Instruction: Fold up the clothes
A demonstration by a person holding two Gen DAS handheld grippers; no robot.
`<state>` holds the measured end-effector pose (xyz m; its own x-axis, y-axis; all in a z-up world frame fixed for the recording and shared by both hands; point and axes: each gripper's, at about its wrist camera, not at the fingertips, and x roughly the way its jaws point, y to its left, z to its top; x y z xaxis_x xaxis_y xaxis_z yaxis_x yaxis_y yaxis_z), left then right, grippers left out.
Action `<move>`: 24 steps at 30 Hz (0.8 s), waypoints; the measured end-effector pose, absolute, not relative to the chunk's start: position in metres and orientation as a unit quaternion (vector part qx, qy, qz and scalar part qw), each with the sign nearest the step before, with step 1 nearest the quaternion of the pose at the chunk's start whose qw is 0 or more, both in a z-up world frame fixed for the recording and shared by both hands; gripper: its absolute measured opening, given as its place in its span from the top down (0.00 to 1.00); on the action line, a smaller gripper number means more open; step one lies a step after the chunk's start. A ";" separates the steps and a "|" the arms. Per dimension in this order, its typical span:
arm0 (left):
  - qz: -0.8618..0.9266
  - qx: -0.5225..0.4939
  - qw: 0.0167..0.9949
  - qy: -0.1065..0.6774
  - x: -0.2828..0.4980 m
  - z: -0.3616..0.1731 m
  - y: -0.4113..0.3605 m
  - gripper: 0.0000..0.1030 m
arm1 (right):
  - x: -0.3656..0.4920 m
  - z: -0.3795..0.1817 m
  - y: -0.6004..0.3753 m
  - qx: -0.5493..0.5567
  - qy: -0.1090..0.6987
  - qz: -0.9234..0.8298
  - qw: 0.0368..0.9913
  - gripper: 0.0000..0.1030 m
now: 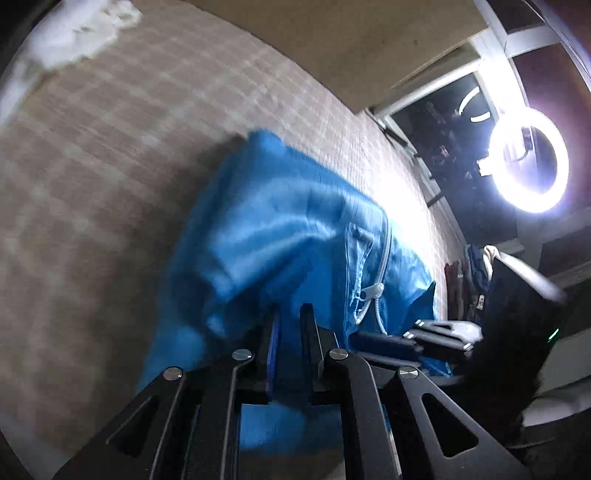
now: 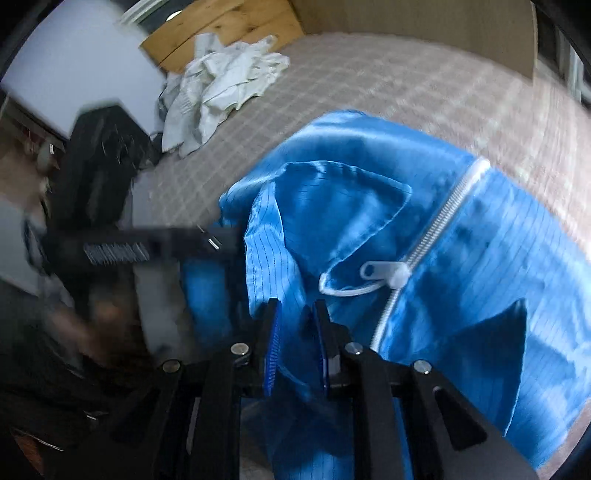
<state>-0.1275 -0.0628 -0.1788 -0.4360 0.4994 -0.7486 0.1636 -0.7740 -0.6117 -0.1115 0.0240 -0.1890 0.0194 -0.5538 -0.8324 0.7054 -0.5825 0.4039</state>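
Note:
A shiny blue garment with a white zipper lies bunched on a beige checked bed sheet. My left gripper is shut on a fold of its near edge, with blue cloth showing between the fingers. In the right wrist view the same blue garment spreads to the right, and its zipper and pull tab lie just ahead. My right gripper pinches a raised fold near the collar. The two grippers sit close side by side: the right gripper shows low right and the left gripper is blurred at left.
A heap of white clothes lies at the far end of the bed sheet, by a wooden headboard. A bright ring light stands beyond the bed's edge before a dark window. More dark clothing hangs beside the bed.

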 end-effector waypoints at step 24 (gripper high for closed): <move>0.820 -0.569 0.055 -0.014 -0.147 -0.194 0.033 0.90 | -0.119 -0.168 0.084 0.544 0.070 -0.759 0.350 0.75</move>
